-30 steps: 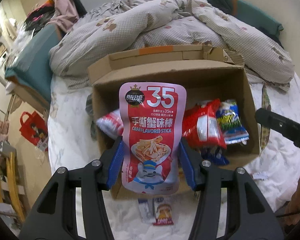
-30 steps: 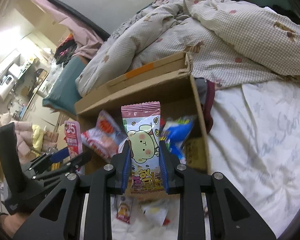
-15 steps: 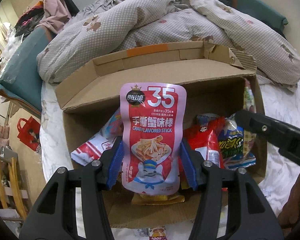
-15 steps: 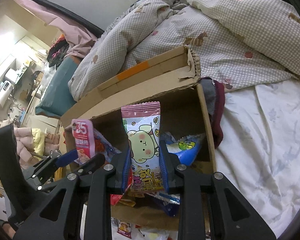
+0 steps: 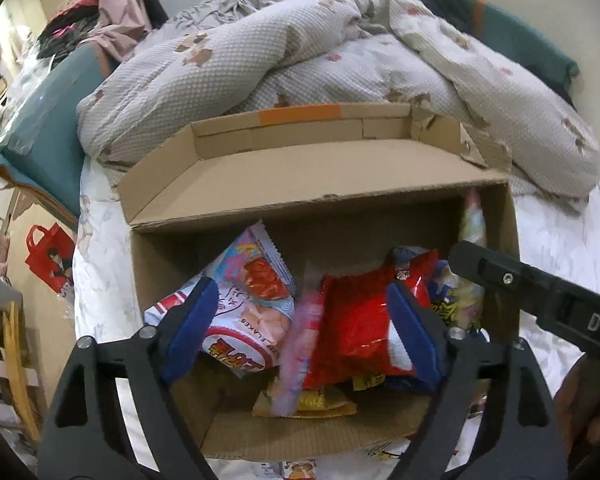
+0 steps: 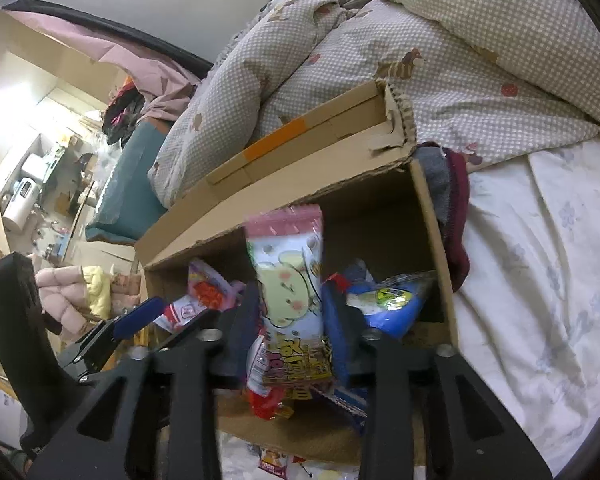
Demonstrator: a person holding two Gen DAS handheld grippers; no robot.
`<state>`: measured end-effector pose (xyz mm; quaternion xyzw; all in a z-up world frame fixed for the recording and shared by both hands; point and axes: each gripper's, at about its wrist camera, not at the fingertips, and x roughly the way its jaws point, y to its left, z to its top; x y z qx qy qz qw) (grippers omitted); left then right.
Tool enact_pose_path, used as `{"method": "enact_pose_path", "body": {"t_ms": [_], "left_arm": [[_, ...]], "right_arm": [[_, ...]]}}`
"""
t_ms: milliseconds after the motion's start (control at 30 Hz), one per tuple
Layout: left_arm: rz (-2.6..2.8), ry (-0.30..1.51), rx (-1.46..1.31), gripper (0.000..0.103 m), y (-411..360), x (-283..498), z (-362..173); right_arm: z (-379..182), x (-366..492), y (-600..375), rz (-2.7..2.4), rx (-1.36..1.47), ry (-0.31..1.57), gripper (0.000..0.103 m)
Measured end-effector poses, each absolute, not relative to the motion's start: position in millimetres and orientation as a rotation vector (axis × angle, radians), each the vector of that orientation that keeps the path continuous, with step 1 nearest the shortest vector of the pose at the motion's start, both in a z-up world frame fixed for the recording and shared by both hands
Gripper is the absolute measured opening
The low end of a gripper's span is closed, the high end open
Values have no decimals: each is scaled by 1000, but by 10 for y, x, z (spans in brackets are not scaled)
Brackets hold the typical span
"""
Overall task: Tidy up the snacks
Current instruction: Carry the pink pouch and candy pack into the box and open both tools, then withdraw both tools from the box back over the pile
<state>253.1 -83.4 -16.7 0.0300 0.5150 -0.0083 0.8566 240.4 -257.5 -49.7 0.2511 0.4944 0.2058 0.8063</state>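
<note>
Two snack packets are being let go over the cardboard box that sits open on the bed, where a second ago each was pinched upright in a claw. The left claw is spreading its jaws wide, and the pink crab-stick pouch, now a blurred streak, drops clear between them into the box. The right claw is opening too; the bear-print packet stands blurred between its pads, apparently slipping free rather than clamped. Both items thus look as good as delivered, so this pair of placements is nearly finished. Inside the box lie, from biggest down, a red bag, a white-and-red flakes packet, a blue packet against the right wall, and a yellow packet flat on the bottom. A few small packets remain on the bed in front of the box.
</note>
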Motion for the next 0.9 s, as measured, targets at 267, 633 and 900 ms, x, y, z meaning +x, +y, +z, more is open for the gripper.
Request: {"method": "enact_pose_path", "body": {"t_ms": [267,633,900], "left_arm": [[-2,1083,67,84,-782,2439,-152],[15,1070,40,84,-713,2308,-131],[26,1044,14,84,-599,2179,-16]], "right_arm": [[-388,2358,-2576,431,519,1007,89],[-366,2293,-2525,434,463,1019,89],[-294,2128,-2583,415,460,1010,89]]}}
